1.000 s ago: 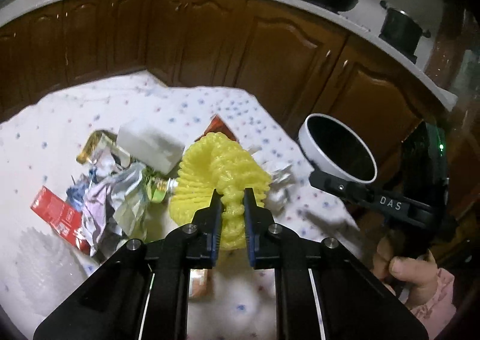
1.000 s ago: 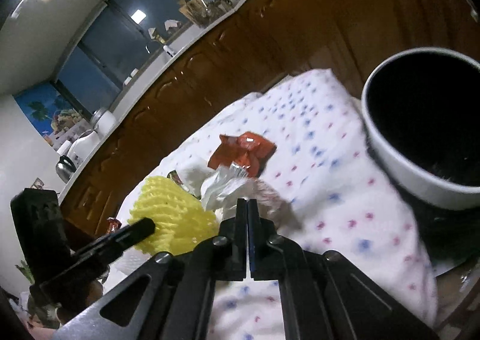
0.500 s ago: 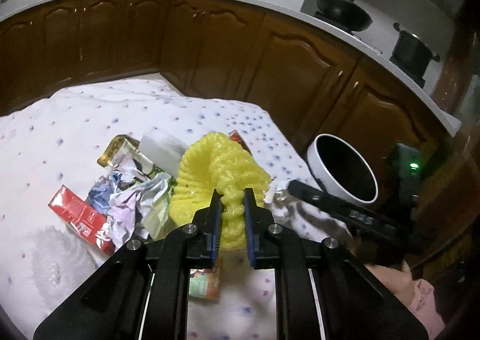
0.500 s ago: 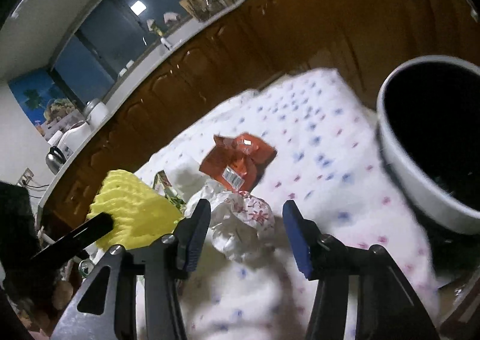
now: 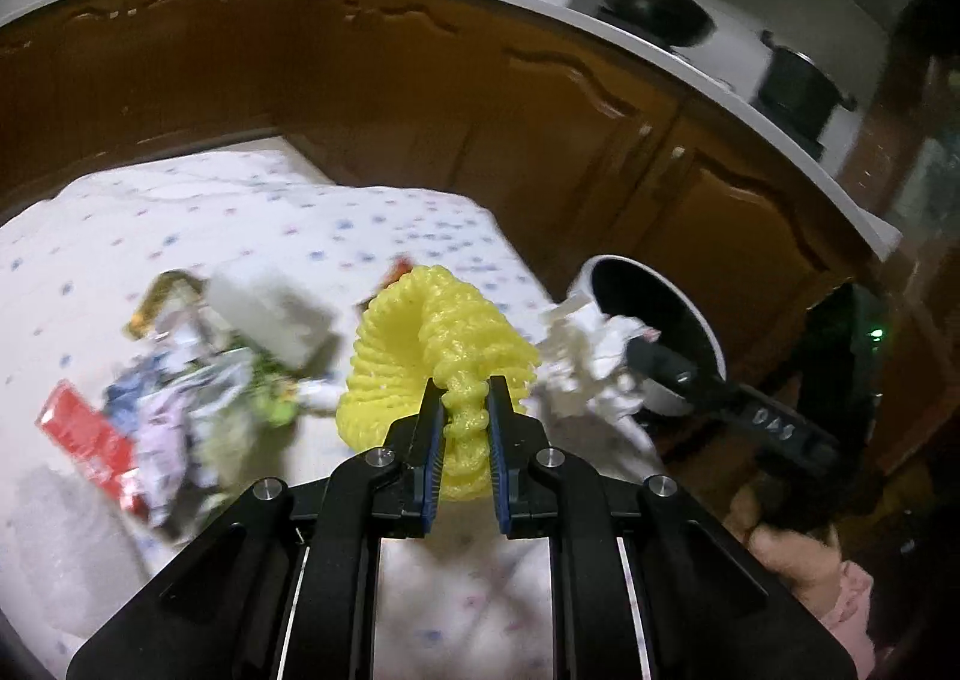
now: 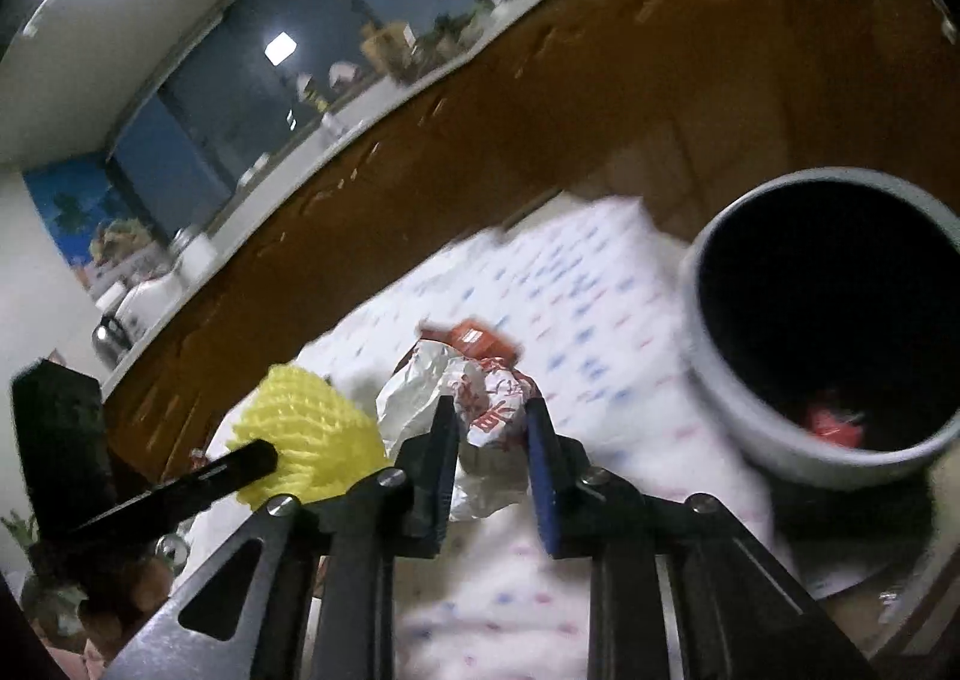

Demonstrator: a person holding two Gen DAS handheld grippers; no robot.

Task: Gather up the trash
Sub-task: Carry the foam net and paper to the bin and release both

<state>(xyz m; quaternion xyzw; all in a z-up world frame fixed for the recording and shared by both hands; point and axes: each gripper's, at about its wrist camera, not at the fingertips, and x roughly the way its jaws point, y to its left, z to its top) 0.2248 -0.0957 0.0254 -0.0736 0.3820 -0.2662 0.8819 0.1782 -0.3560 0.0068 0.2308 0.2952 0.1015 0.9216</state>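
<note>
Left wrist view: the left claw (image 5: 465,401) is clamped on the yellow foam net (image 5: 429,347), its two fingers pinching the net's narrow stem while the wide ruffled end fans out ahead of the tips. Just left of the claw lies a blurred heap of wrappers (image 5: 180,410) with a white box (image 5: 270,320) on top and a red packet (image 5: 90,440) at its near edge, all on the spotted cloth (image 5: 210,218). To the right, the right claw (image 5: 636,347) reaches in, a crumpled white wrapper (image 5: 576,356) at its tip. Just beyond that sits the white bin (image 5: 696,314), dark inside, past the cloth's edge. Brown cabinets (image 5: 420,98) stand behind.

Right wrist view: the right claw (image 6: 492,419) is closed onto the white wrapper (image 6: 462,398) with red print, fingers set either side of it and pressing in. An orange packet (image 6: 474,338) lies straight ahead, just past the wrapper. Left of the claw, the foam net (image 6: 306,434) shows with one finger of the left claw (image 6: 240,464) across it. Up to the right is the bin (image 6: 720,380), something red (image 6: 831,422) lying inside it.
</note>
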